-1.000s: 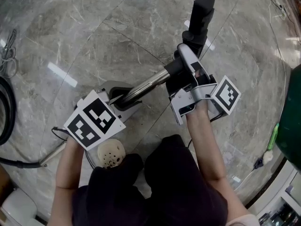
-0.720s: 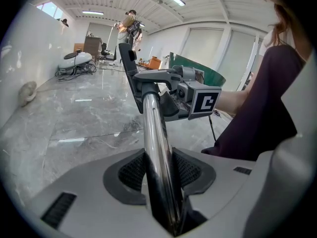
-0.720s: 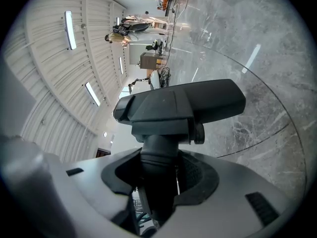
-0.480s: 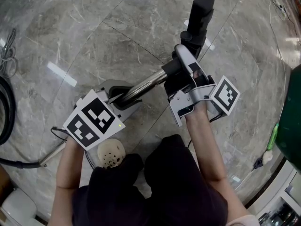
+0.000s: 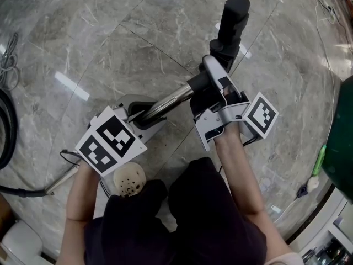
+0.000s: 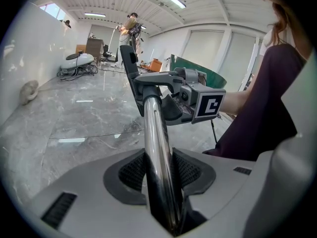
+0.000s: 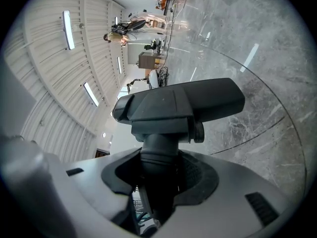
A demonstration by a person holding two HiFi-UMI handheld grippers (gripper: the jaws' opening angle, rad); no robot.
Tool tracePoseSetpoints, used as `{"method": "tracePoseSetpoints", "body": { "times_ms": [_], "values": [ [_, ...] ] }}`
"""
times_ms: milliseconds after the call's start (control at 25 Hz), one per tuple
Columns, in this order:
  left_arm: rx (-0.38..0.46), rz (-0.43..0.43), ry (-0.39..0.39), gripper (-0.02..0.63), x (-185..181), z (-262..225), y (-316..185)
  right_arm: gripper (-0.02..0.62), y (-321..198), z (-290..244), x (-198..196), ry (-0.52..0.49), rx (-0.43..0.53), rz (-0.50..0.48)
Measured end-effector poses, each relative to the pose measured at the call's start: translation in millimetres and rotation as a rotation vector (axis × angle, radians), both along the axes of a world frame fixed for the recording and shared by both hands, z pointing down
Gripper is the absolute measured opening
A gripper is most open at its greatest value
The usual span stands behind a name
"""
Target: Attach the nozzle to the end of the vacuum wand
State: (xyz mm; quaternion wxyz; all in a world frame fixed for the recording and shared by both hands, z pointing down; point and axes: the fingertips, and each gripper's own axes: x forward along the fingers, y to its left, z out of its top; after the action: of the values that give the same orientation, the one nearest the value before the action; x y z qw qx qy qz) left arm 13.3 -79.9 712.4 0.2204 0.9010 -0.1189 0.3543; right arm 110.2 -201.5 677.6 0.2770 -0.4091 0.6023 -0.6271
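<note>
Evidently the joining step is in hand. The left gripper [image 5: 140, 117] is clamped on the chrome wand [image 5: 168, 101] at its lower end, both pads pressing the tube. The right gripper [image 5: 207, 86] is at the wand's upper end, its jaws pinching the black neck of the nozzle [image 5: 231, 18]. The nozzle's wide head sticks out past that end, above the floor [image 5: 110, 48].

In the left gripper view the wand [image 6: 156, 148] runs up from between the pads into a dark collar, just beside the right gripper [image 6: 193, 100]. No gap shows between tube and collar, but I cannot tell whether the joint has seated fully.

In my judgement the next move calls for a straight push of the two grippers toward each other along the wand's line. Neck and tube must stay in line until the catch takes, and a light pull apart would then check it. Skew is the risk, since the neck could bind or slip in the pads.

As for containers, none that I can name stands near the wand. A pale holed thing [image 5: 129, 180] lies below its lower end. A green shape [image 5: 342, 137] sits well off past the right gripper, and I cannot tell what either one is.
</note>
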Motion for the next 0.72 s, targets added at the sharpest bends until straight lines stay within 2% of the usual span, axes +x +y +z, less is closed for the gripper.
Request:
{"method": "tracePoseSetpoints", "body": {
  "times_ms": [520,720],
  "values": [
    [-0.007,0.0,-0.007,0.153,1,3,0,0.184,4,5,-2,0.001,-0.024,0.008],
    [0.015,0.043,-0.039,0.157,5,8,0,0.184,3,11,2,-0.005,-0.056,0.007]
  ]
}}
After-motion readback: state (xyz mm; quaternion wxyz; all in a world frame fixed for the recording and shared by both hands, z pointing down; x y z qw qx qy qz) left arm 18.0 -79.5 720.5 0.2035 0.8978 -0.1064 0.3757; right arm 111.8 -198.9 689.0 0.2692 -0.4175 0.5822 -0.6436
